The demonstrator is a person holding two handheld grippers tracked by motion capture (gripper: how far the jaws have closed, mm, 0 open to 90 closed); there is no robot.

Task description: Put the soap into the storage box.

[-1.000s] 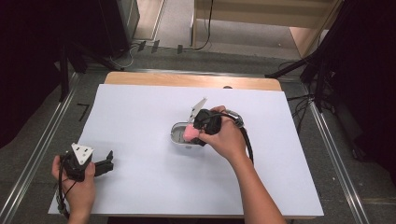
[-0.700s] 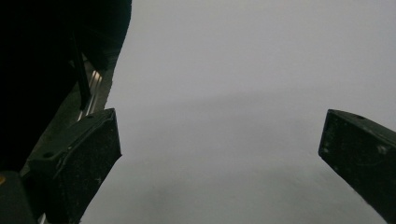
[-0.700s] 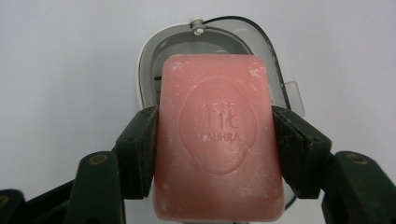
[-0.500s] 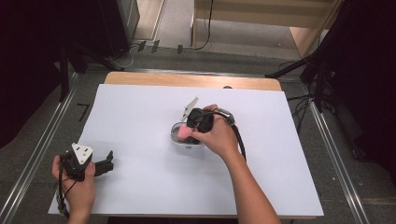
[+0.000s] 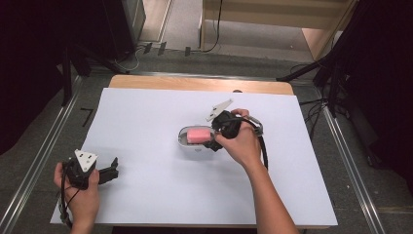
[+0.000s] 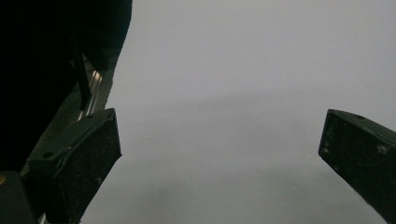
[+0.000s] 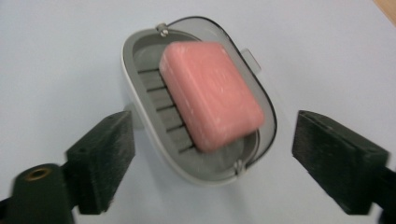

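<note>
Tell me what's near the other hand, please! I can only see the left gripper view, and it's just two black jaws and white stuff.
Observer: The right gripper hangs over a grey soap dish, jaws wide open on either side of it.
Operator: Is there soap in it?
Observer: Yes, a pink soap bar lies on the dish's ribbed tray, tilted across it.
Operator: Where's my gripper compared to that?
Observer: In the high view your left gripper sits near the front left corner of the white sheet, well apart from the dish, which is near the middle.
</note>
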